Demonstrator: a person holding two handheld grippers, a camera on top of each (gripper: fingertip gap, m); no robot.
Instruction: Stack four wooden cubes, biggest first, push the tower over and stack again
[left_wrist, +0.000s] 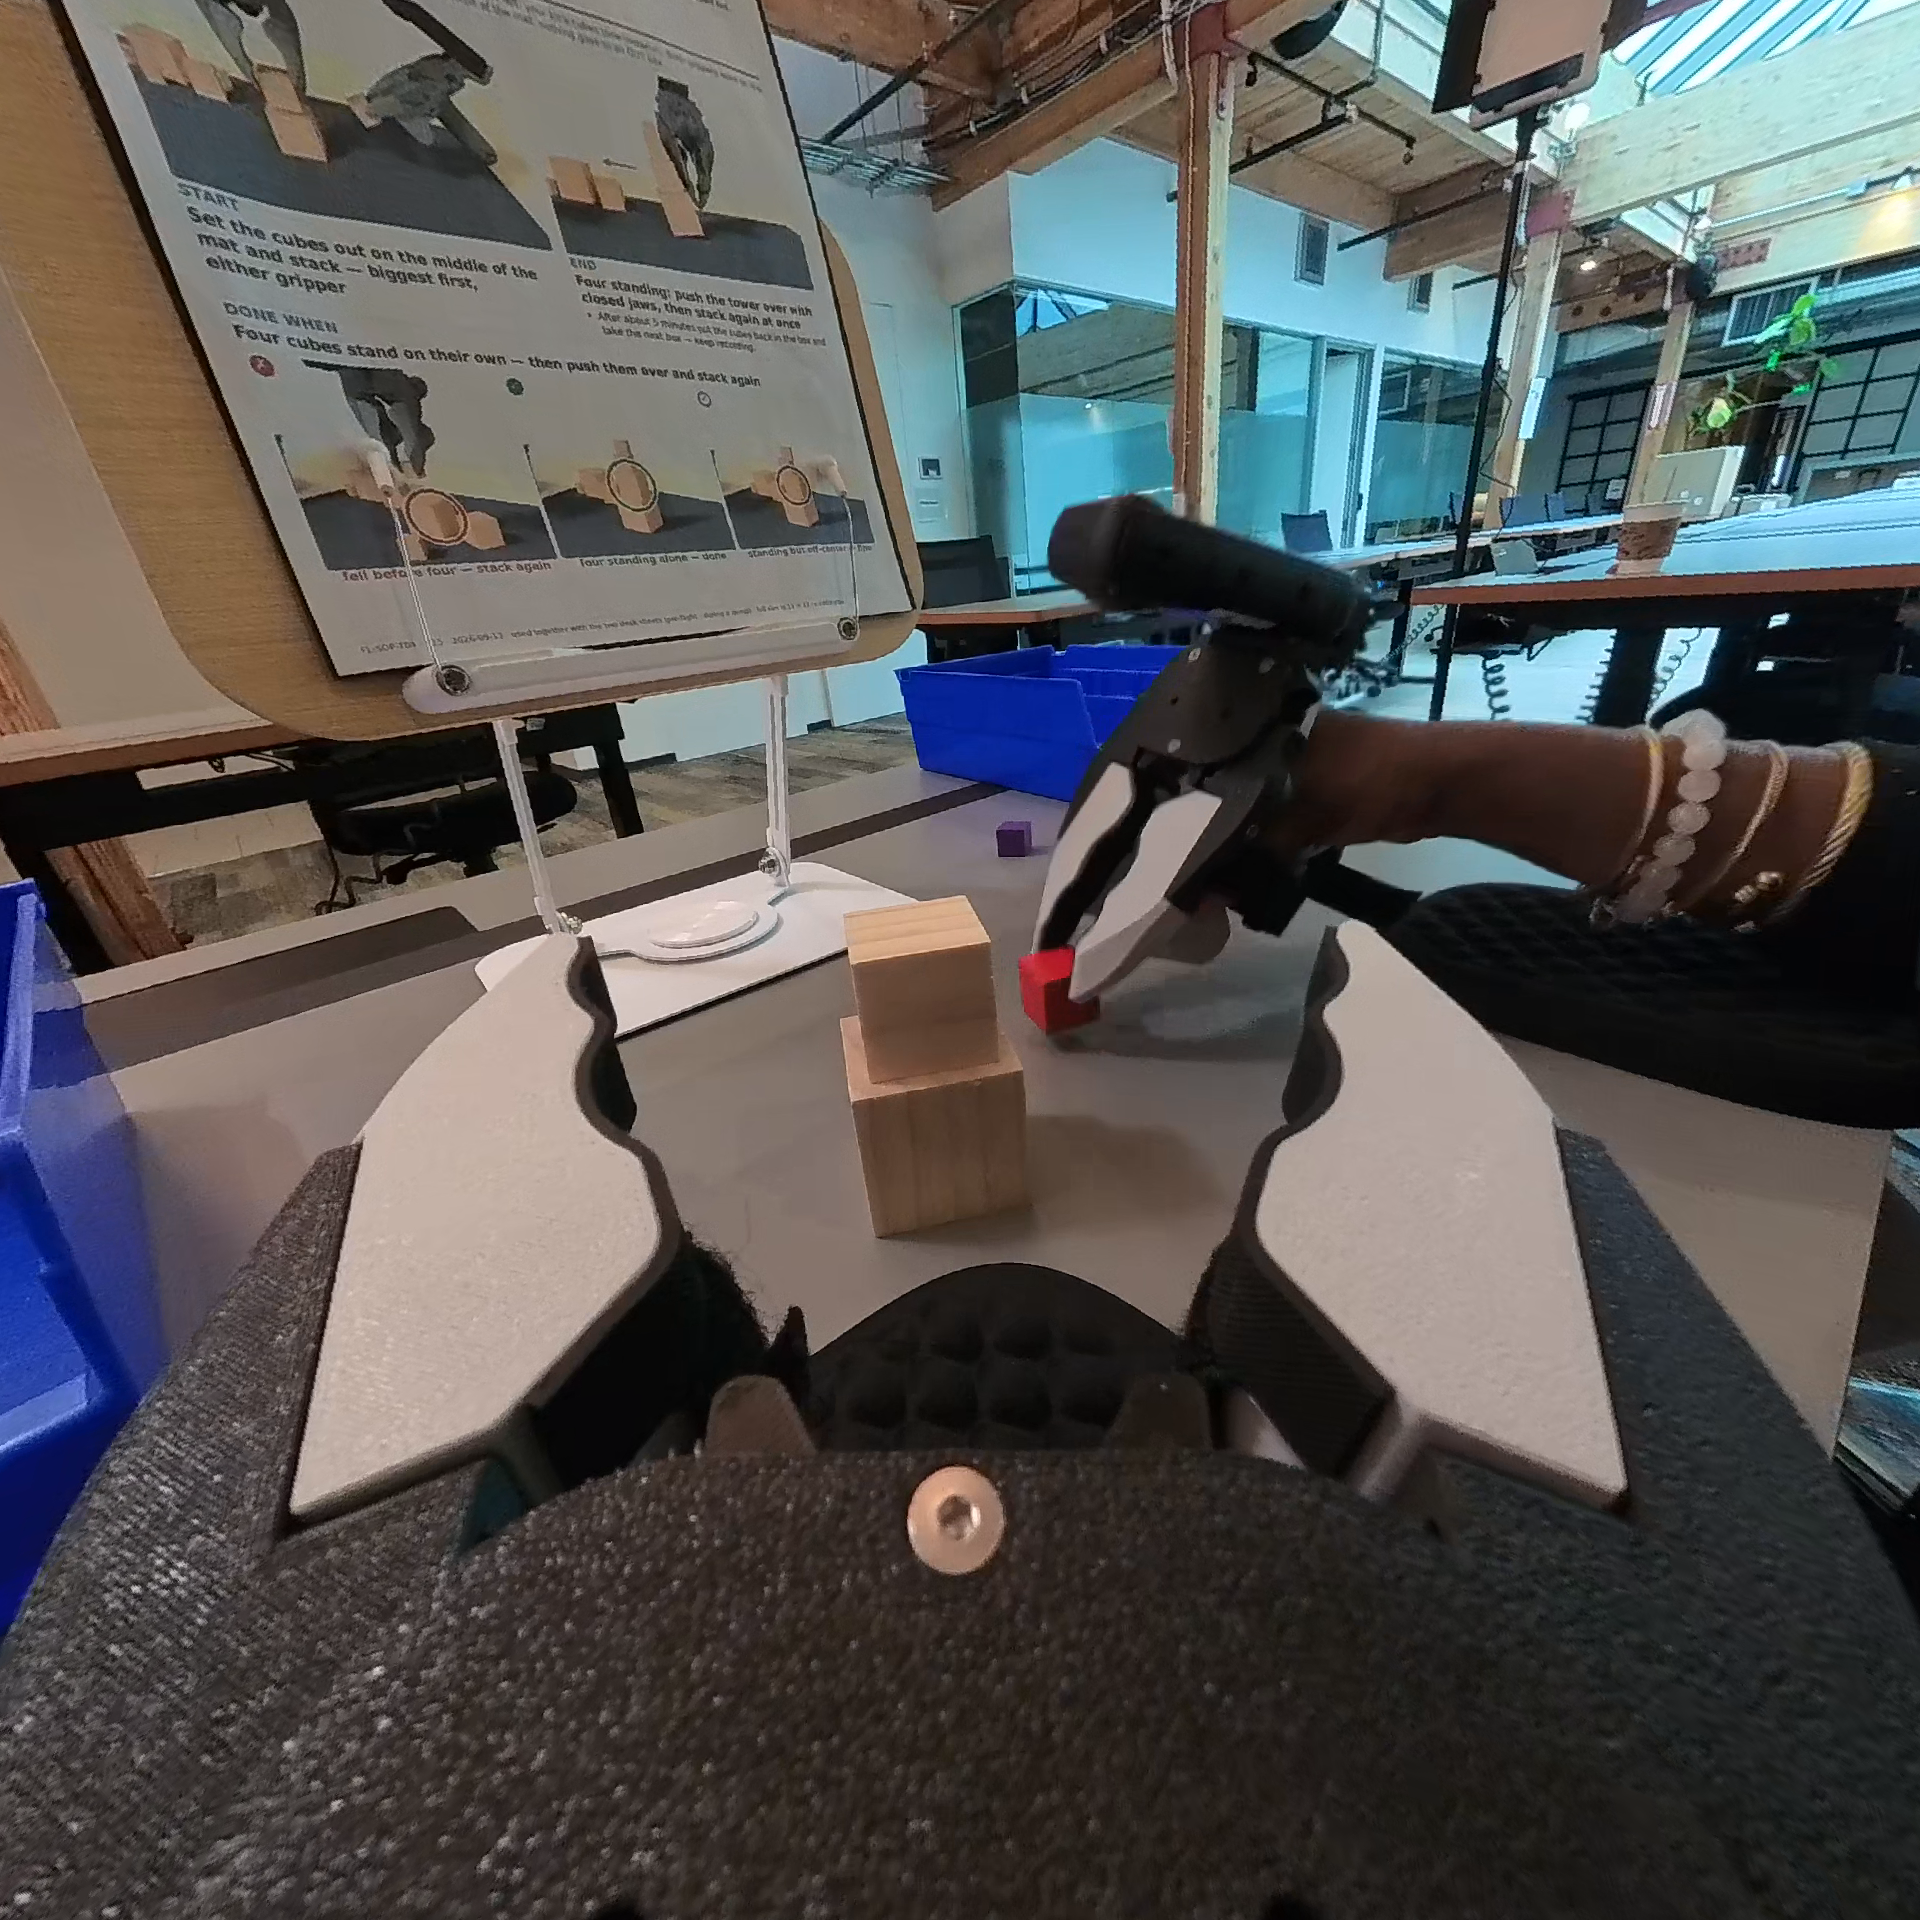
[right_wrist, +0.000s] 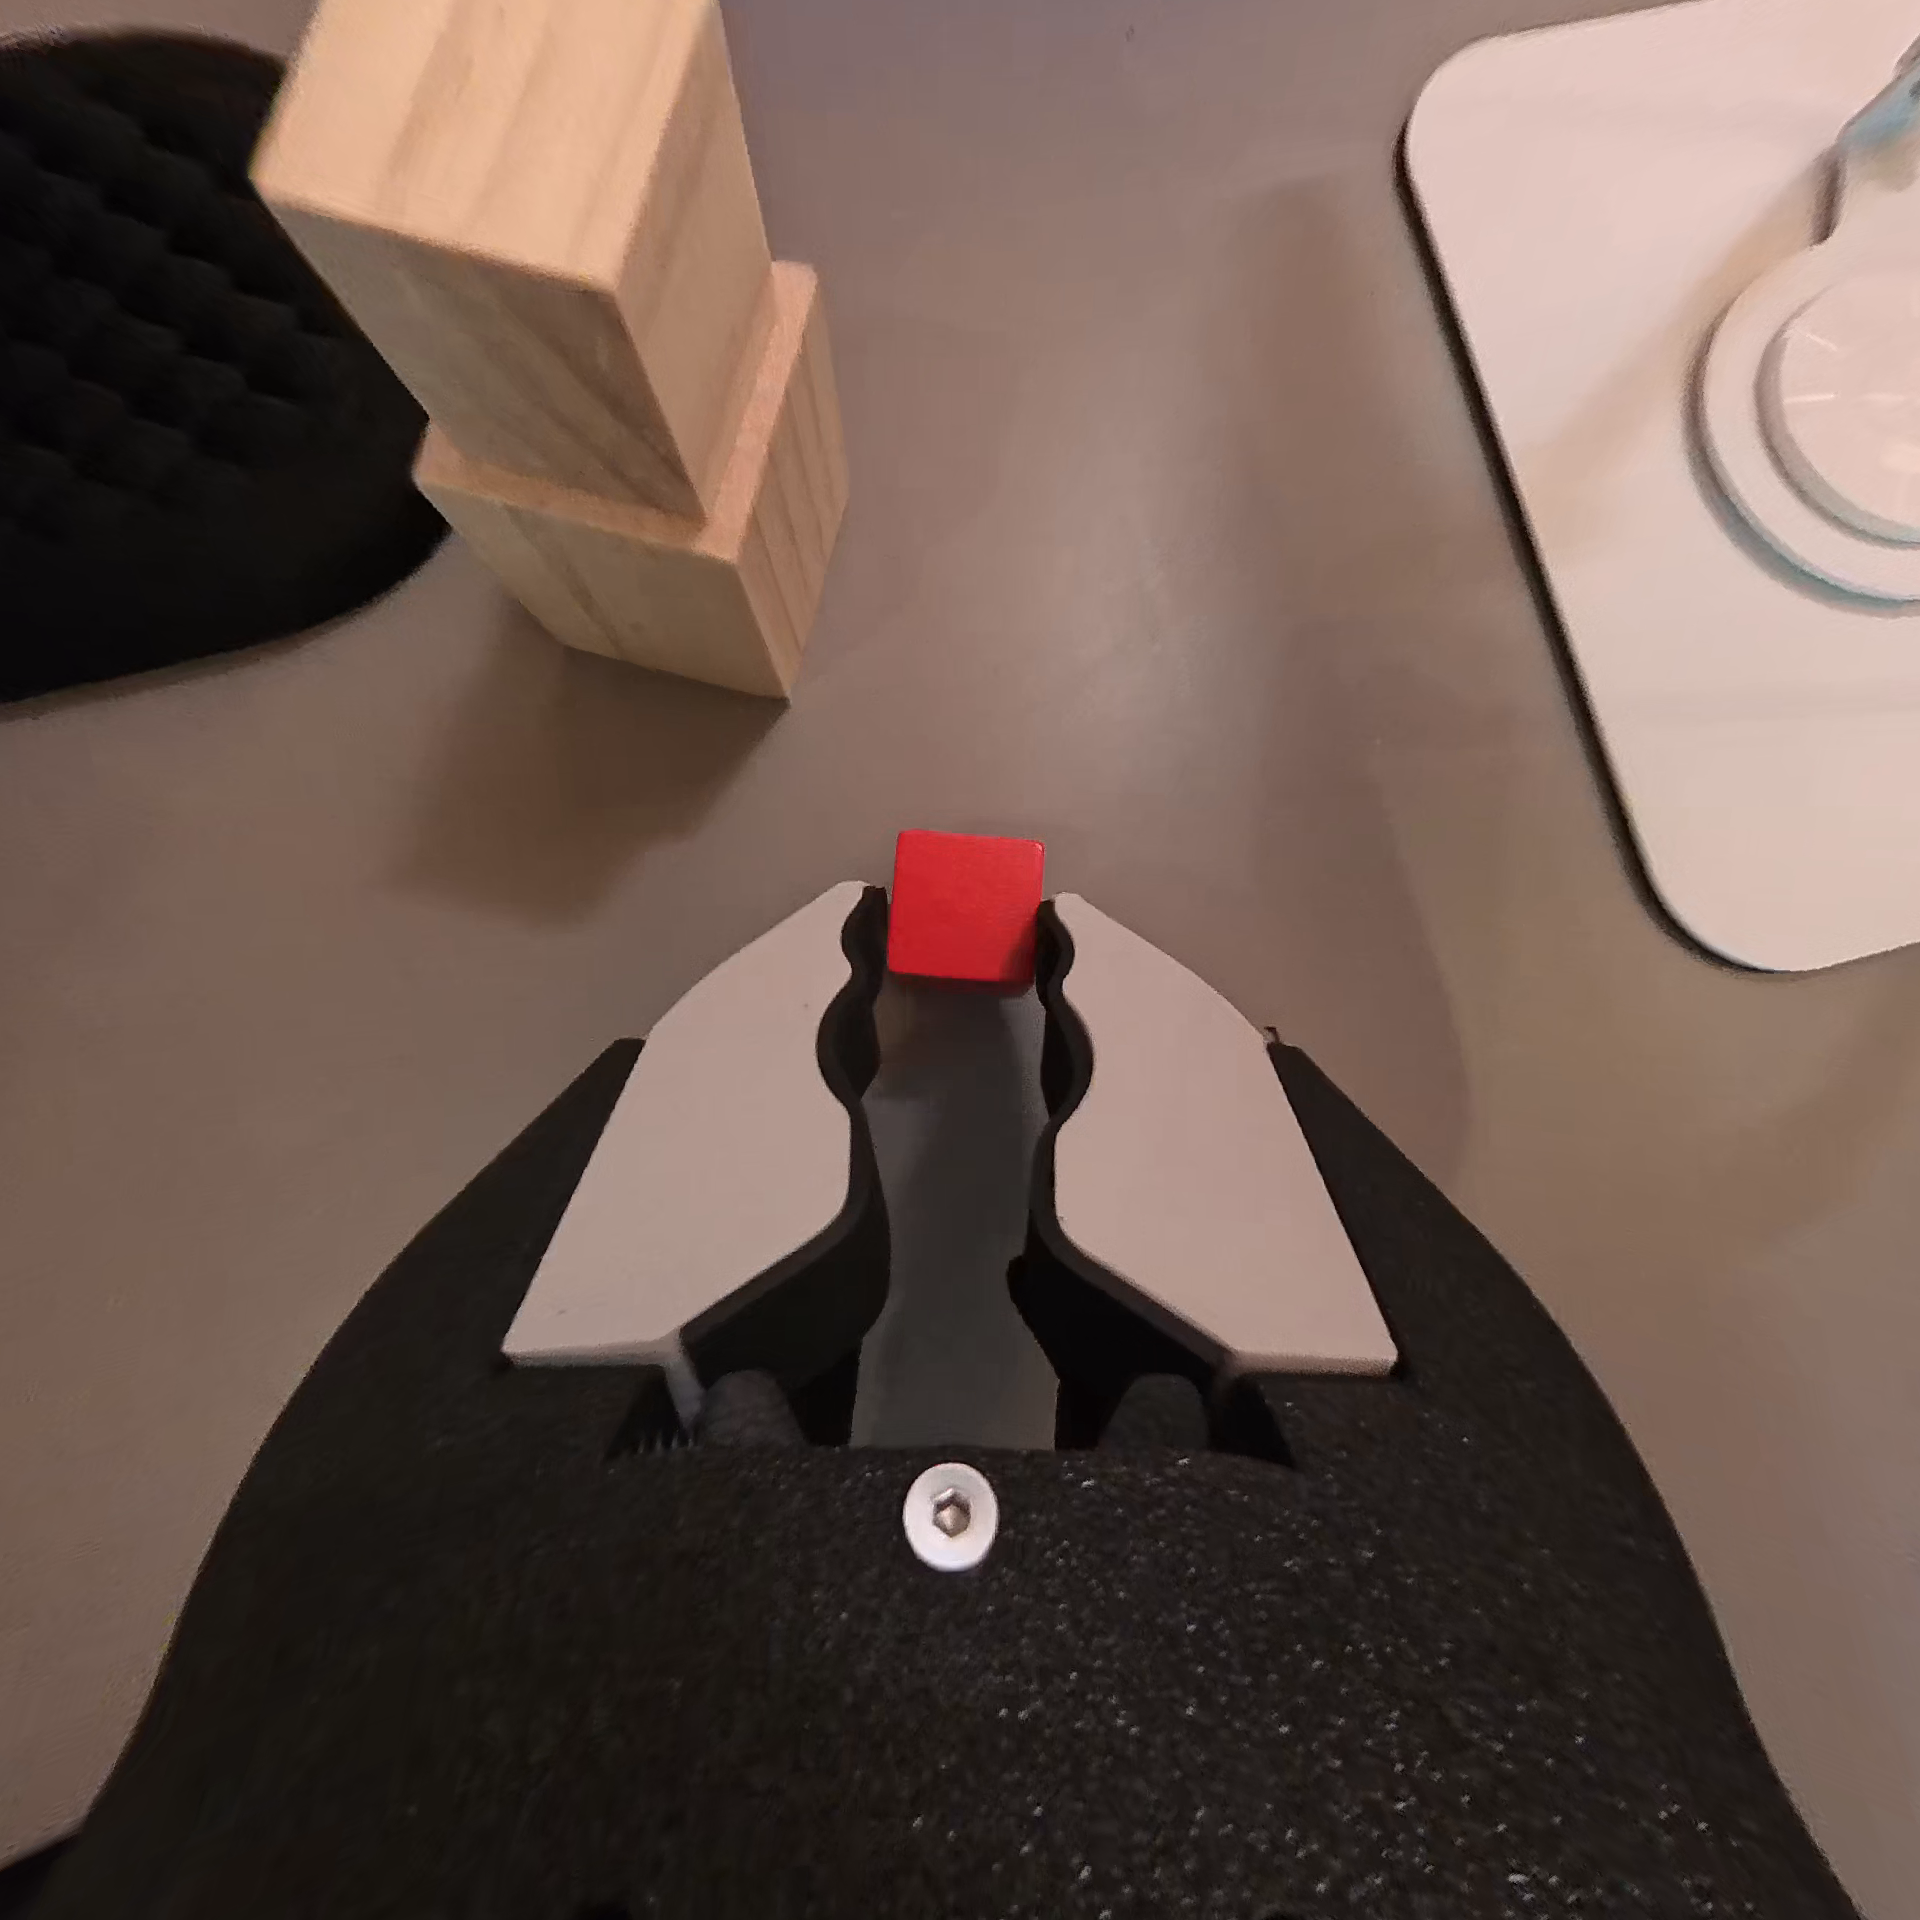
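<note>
Right gripper (right_wrist: 961, 920) pinching the red cube (right_wrist: 964, 906) at the fingertips, both pads pressing its sides, cube resting on the grey counter (right_wrist: 1143, 520) just beside the two-block wooden stack (left_wrist: 930, 1060). Left gripper (left_wrist: 961, 1039) hovering with fingers spread wide around the stack, touching nothing. Purple cube (left_wrist: 1014, 837) sitting farther back near the blue bin (left_wrist: 997, 717).

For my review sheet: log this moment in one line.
left gripper: open, empty | right gripper: closed on red cube | two-block wooden stack: standing
</note>
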